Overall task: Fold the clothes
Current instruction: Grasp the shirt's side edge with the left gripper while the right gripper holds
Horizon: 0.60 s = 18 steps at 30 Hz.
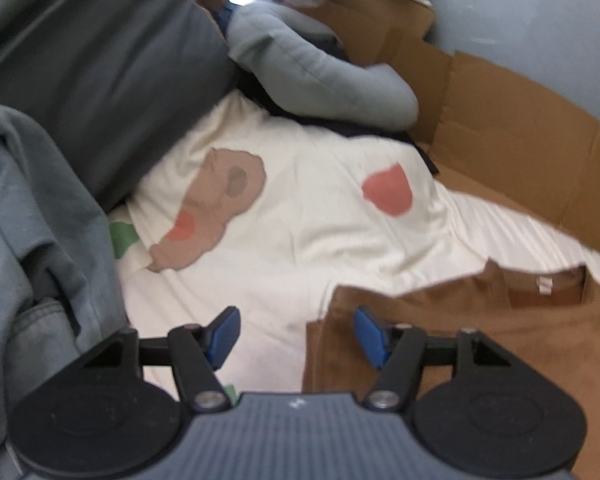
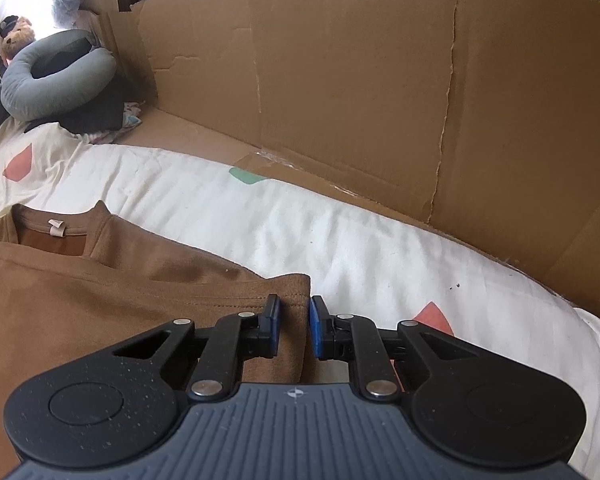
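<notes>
Pinching toward the folded sleeve edge of the brown T-shirt point(image 2: 100, 292), the right gripper point(image 2: 294, 328) has its blue pads narrowed around that cloth, though a sliver of gap shows on each side, so whether they truly bite I cannot tell. The left gripper point(image 1: 296, 334) stands wide on the shirt's opposite side, one pad over the shirt's corner, the other over bare bedding, nothing between them.

The shirt lies flat with its collar and label away from both grippers. The step in hand looks like taking hold of both side edges to begin a fold. Next, the left jaws probably need to drop onto the shirt's edge and close before both sides lift together.

Under the shirt is a white quilt point(image 2: 340, 240) with pink, tan and green patches. Beyond the shirt's collar stands a cardboard wall point(image 2: 340, 80); further left of it lie a grey ring cushion point(image 2: 56, 84) and a teddy bear point(image 2: 16, 38). A grey garment point(image 1: 32, 216) hangs left of the shirt.
</notes>
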Motion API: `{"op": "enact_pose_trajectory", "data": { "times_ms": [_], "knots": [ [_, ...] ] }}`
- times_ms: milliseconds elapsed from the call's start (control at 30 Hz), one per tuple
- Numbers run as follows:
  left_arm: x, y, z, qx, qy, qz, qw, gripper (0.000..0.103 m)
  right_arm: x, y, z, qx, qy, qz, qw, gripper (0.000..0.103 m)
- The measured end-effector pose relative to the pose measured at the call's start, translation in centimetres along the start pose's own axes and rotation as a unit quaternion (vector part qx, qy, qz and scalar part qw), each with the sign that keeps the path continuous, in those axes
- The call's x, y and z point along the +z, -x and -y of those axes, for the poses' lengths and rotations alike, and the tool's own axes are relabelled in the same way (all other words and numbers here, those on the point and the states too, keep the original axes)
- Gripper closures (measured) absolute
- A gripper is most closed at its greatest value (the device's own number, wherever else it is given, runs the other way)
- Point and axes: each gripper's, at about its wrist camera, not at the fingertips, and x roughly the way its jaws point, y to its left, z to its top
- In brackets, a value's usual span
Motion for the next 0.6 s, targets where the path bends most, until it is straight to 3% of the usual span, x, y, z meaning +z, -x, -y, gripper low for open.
{"op": "enact_pose_trajectory", "data": {
  "times_ms": [233, 367, 433, 500, 600],
  "knots": [
    [0.2, -2.0, 1.0, -0.029, -0.027, -0.006, 0.9992, 0.047, 0.1, -0.3, -0.3, 0.000, 0.006, -0.007, 1.000, 0.087],
    [0.1, -2.8, 1.4, -0.041, -0.024, -0.019, 0.9987, 0.071, 0.0, -0.2, -0.5, -0.005, 0.013, -0.003, 1.000, 0.087],
    [0.0, -2.7, 1.4, -0.040, -0.025, -0.016, 0.9988, 0.073, 0.1, 0.0, -0.5, -0.005, 0.015, 0.001, 1.000, 0.088],
    [-0.1, -2.4, 1.3, -0.040, -0.022, -0.013, 0.9989, 0.087, 0.1, 0.2, -0.6, -0.004, 0.019, 0.006, 1.000, 0.100],
    [-0.1, -1.9, 0.9, -0.041, -0.016, -0.005, 0.9990, 0.092, 0.1, 0.7, -0.9, -0.004, 0.033, 0.016, 0.999, 0.100]
  ]
}}
